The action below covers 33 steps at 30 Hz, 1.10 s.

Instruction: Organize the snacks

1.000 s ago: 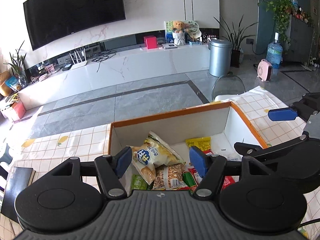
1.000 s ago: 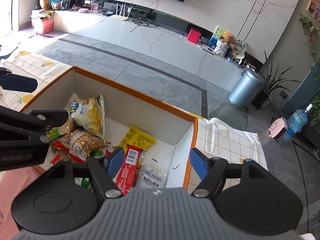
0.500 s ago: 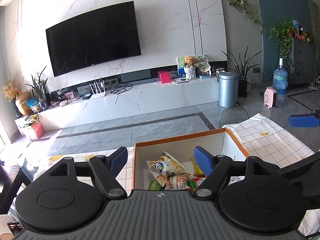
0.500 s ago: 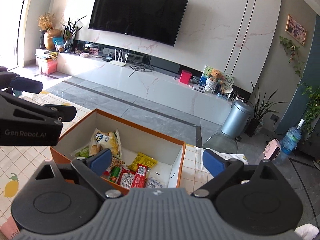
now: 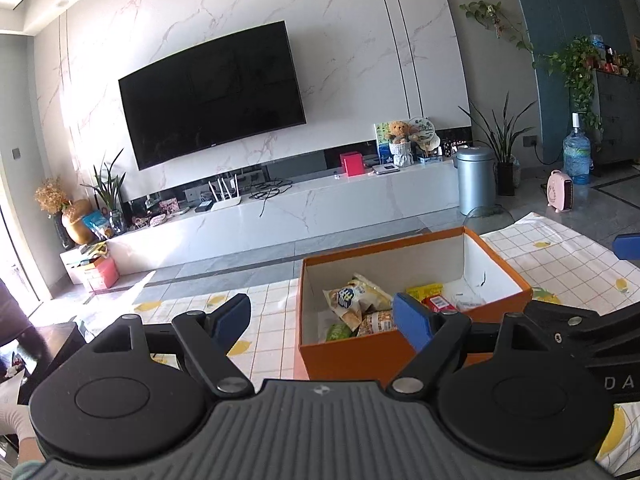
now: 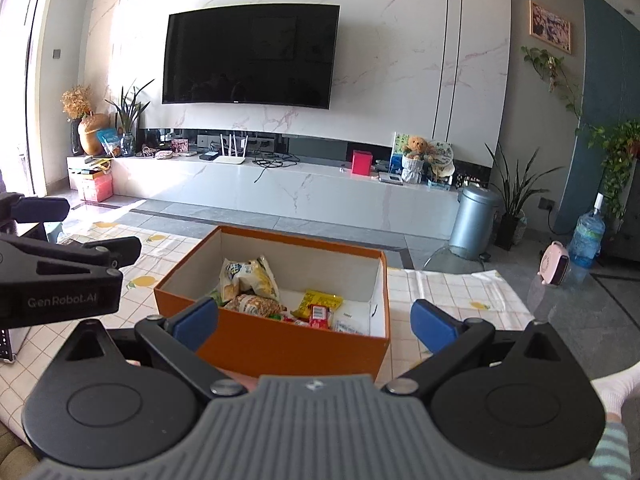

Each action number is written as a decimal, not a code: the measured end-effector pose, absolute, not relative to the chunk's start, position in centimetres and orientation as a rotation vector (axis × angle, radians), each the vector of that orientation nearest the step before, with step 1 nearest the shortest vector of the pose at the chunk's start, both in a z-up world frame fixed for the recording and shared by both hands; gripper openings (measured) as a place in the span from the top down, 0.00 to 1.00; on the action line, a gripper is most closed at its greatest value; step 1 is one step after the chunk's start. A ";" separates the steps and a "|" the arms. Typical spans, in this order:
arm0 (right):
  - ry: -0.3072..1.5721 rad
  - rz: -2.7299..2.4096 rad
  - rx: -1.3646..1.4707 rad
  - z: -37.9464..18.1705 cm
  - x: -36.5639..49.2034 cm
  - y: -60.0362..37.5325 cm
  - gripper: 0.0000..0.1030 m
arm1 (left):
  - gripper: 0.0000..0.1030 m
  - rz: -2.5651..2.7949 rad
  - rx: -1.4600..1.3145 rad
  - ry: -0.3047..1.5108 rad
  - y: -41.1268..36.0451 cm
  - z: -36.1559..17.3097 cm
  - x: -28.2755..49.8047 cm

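The snacks (image 6: pixel 276 300), a loose heap of small packets, lie inside an open orange cardboard box with white inner walls (image 6: pixel 288 344), which stands on the bench under a white checked cloth printed with yellow lemons (image 6: pixel 452 292). We see the box just ahead of both tongs, with none of the blue pads reaching into it or touching it. In the right wrist view it sits between and beyond the two pads of the right tongs (image 6: pixel 316 322); in the left wrist view it lies ahead and to the right of the left tongs (image 5: pixel 324 314), whose right pad overlaps its near wall in the picture.

At the left end of the heap a pale yellow crinkled bag with a blue round logo (image 6: pixel 250 276) leans over a clear packet of speckled brown pieces (image 6: pixel 254 304). Toward the middle lie a flat yellow sachet (image 6: pixel 322 300) and a red wrapper with a white label (image 6: pixel 318 314); a green packet (image 5: pixel 338 332) shows at the near corner. We cannot read any print on the packets. The only legible writing is "GenRobot.AI" on the black arm of the left tongs in the right wrist view.

Both tongs are spreading their jaws, already wide apart, and nothing is between the pads of either.
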State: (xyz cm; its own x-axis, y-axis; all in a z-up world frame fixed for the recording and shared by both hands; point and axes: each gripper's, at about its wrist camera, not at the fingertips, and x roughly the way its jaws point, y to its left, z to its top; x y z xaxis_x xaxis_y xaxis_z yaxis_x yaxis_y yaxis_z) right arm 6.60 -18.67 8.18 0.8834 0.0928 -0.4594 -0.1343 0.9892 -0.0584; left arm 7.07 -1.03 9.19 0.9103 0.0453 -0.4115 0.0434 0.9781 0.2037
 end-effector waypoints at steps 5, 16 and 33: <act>0.525 0.063 -0.032 5.9 6.1 -18.9 0.04 | 0.08 0.002 0.166 0.513 -0.1 6.7 7.5; 0.602 0.042 -0.026 1.9 8.0 -18.8 0.04 | 0.08 -0.018 0.143 0.676 0.0 2.1 8.5; 0.626 0.061 0.008 0.8 9.2 -19.4 0.04 | 0.08 -0.020 0.152 0.714 -0.3 1.6 8.7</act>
State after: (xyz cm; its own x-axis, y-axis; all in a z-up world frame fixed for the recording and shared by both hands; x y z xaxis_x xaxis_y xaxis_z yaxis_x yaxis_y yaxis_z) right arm 9.15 -19.40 0.78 0.8085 0.0599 -0.5854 -0.0550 0.9981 0.0263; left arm 8.66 -0.32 1.61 0.7563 0.0335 -0.6533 0.0704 0.9887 0.1322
